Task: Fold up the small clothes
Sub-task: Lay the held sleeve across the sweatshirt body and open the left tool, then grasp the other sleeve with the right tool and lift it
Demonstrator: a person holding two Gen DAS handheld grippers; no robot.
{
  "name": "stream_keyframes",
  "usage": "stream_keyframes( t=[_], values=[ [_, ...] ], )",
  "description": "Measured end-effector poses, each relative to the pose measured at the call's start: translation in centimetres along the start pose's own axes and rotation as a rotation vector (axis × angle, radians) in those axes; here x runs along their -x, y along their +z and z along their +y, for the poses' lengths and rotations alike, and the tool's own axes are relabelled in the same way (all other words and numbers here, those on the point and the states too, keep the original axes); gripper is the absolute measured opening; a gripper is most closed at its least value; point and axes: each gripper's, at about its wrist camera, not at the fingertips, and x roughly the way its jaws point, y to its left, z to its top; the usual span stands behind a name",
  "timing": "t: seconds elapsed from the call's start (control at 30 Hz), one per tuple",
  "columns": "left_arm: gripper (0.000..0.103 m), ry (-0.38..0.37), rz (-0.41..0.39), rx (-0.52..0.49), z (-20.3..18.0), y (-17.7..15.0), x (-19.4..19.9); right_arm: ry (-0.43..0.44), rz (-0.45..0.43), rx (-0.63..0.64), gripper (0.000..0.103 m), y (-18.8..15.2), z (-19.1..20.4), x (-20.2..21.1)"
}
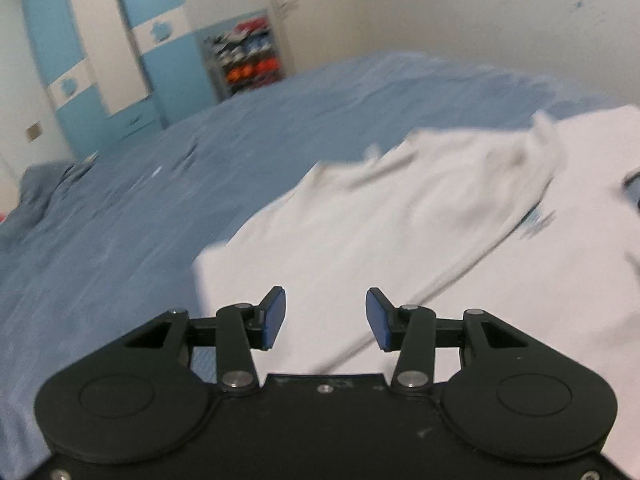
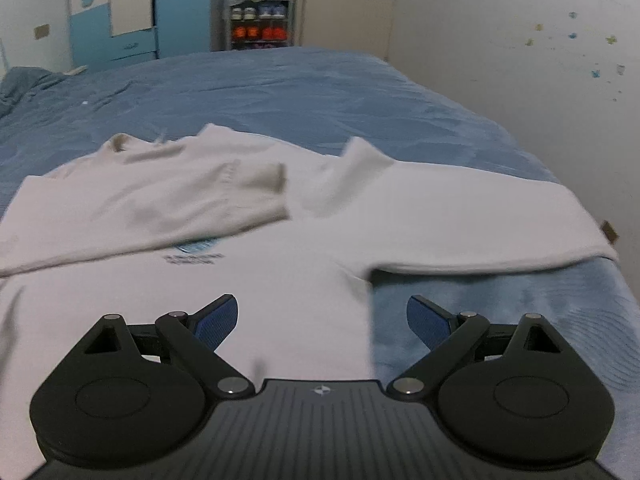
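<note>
Blurrily, both grippers' fingers spread over the white shirt, its print unreadable.

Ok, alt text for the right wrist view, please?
A white shirt lies on a blue bed, one sleeve folded across its chest, the other spread right. The open right gripper hovers over the shirt's near side edge, holding nothing.

A blue bedsheet is covering the bed. A blue and white wardrobe is standing at the far wall, and beside it a shoe rack is holding shoes. Small star stickers are decorating the right wall.
</note>
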Motion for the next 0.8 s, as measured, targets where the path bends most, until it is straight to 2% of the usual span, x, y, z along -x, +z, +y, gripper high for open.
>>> stream_keyframes(
  t=[0.17,0.23,0.4,0.43,0.5,0.53,0.57,0.6,0.7,0.8],
  values=[
    [0.047,0.056,0.055,0.082,4.3,-4.9,0.6,0.089,-0.015,-0.069,0.103,2.8,1.4,-3.3],
    [0.047,0.058,0.069,0.105,5.7,-7.1,0.5,0.128,0.006,-0.110,0.103,4.0,1.6,-5.6],
    [0.047,0.062,0.102,0.157,7.2,-9.6,-1.1,0.212,0.094,-0.228,0.103,5.8,2.1,-11.3],
    [0.047,0.062,0.101,0.168,7.3,-9.9,-1.2,0.205,0.110,-0.247,0.101,6.0,2.3,-12.3],
    [0.048,0.059,0.093,0.189,7.9,-10.3,-1.3,0.141,0.129,-0.271,0.087,6.1,2.8,-14.0],
    [0.048,0.059,0.092,0.196,7.8,-10.2,-1.3,0.117,0.120,-0.277,0.075,6.1,2.9,-14.7],
    [0.048,0.058,0.093,0.204,8.0,-10.2,-1.5,0.110,0.109,-0.281,0.047,6.1,3.0,-15.2],
    [0.048,0.056,0.093,0.210,7.9,-9.8,-2.3,0.124,0.101,-0.286,0.029,6.1,3.0,-15.3],
    [0.048,0.062,0.084,0.213,7.9,-9.3,-2.5,0.118,0.060,-0.295,0.018,6.1,3.6,-13.6],
    [0.048,0.076,0.065,0.211,7.9,-8.8,-2.0,0.058,-0.018,-0.260,0.017,6.1,4.2,-10.7]
  ],
)
